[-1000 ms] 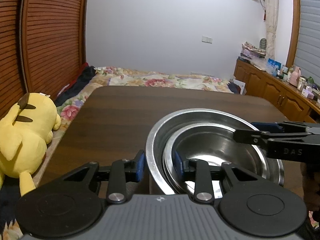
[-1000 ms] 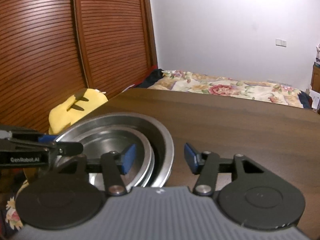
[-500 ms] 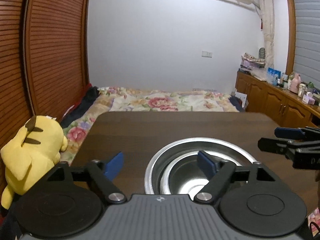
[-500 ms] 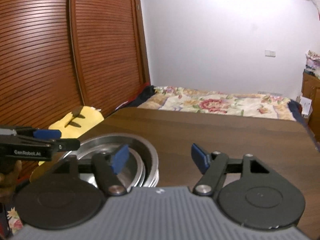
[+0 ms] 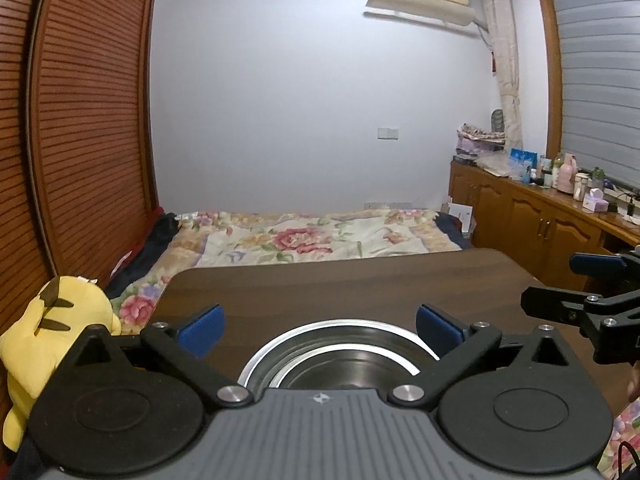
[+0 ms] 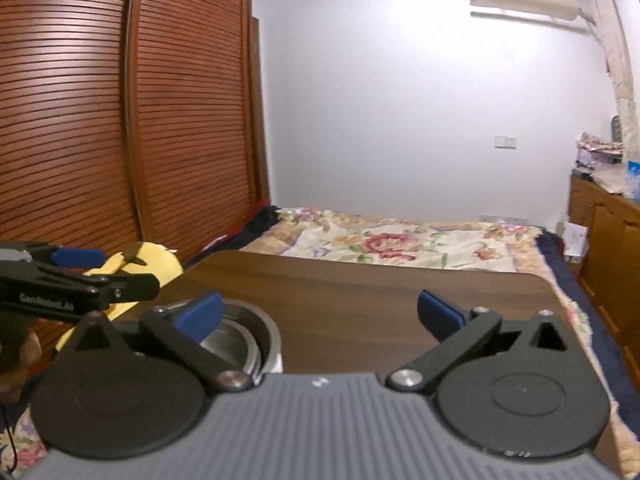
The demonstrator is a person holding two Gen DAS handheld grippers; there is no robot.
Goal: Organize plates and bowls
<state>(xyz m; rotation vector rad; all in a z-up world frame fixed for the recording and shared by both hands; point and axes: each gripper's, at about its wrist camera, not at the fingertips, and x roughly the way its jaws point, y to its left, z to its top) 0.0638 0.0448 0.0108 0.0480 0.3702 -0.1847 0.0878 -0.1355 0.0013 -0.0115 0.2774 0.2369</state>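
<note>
The bowls [image 5: 340, 354] are sitting nested, a smaller one inside a bigger one, on the dark surface [image 5: 360, 280] near its front edge, and nothing else is lying loose on the wood, so the stacking is looking done to me; only a final placing may be remaining. The left tool [image 5: 318, 330] is gaping wide after just opening, holding nothing, with the stack lying low between its blue pads [image 5: 202, 328] but untouched. The right tool [image 6: 320, 314] is likewise spreading wide and empty, its jaws having just been opening. The left view is showing the full rim and the cabinets [image 5: 540, 224]; the right view is catching only the stack's right part [image 6: 244, 340], partly hidden by a finger, plus the wardrobe doors [image 6: 120, 120]
</note>
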